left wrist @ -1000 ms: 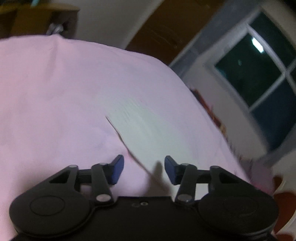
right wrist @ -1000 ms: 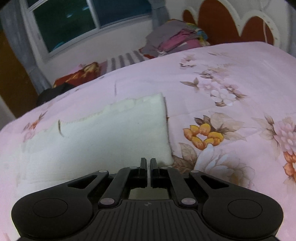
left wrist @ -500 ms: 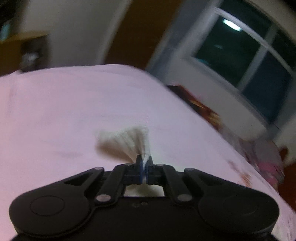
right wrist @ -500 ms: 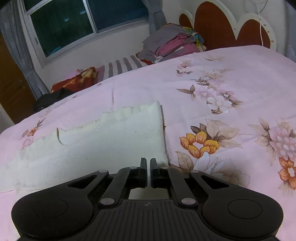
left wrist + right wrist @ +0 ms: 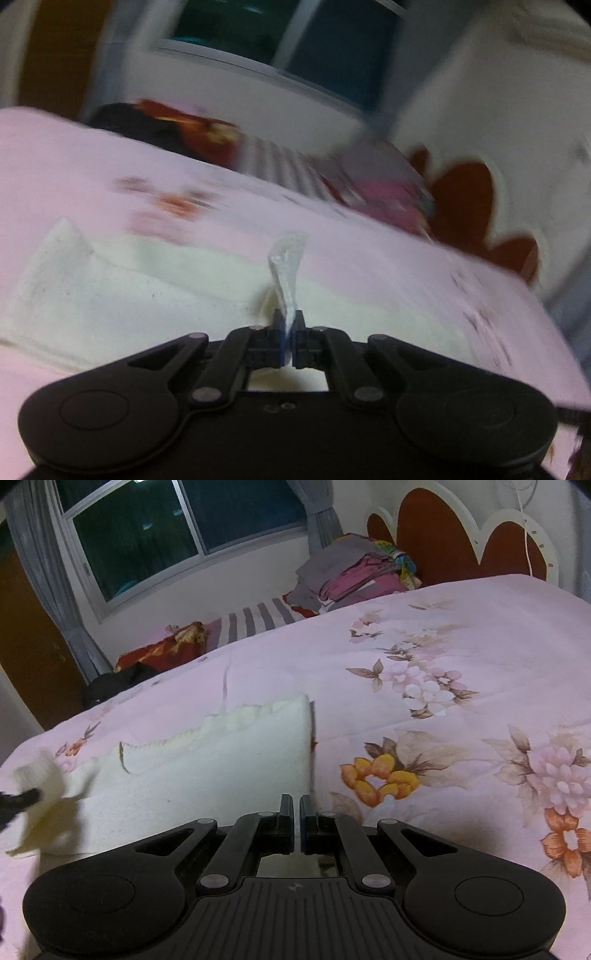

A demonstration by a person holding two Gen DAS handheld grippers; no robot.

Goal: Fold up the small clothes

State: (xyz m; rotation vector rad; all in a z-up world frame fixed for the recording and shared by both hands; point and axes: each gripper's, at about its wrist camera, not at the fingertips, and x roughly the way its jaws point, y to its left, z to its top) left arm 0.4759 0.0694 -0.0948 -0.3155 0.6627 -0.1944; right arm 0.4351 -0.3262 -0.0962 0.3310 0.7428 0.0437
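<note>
A small cream-white garment (image 5: 207, 771) lies spread on the pink floral bedspread (image 5: 443, 657). My left gripper (image 5: 288, 325) is shut on a corner of the garment (image 5: 286, 266), which sticks up between the jaws; the rest of the cloth (image 5: 129, 295) lies below and to the left. In the right wrist view the lifted corner (image 5: 40, 794) shows at far left, held by the left gripper's tip (image 5: 22, 798). My right gripper (image 5: 296, 812) is shut, low over the garment's near right edge; whether it pinches cloth is hidden.
A pile of folded clothes (image 5: 354, 576) sits at the far side near the red and white headboard (image 5: 461, 539). A striped cloth (image 5: 255, 622), a red patterned cushion (image 5: 162, 650) and a dark item (image 5: 118, 681) lie along the far edge below the window (image 5: 184, 528).
My left gripper closed on the garment's corner, lifted it and swung right, toward the headboard. The right gripper stayed shut at the near edge, rising slightly.
</note>
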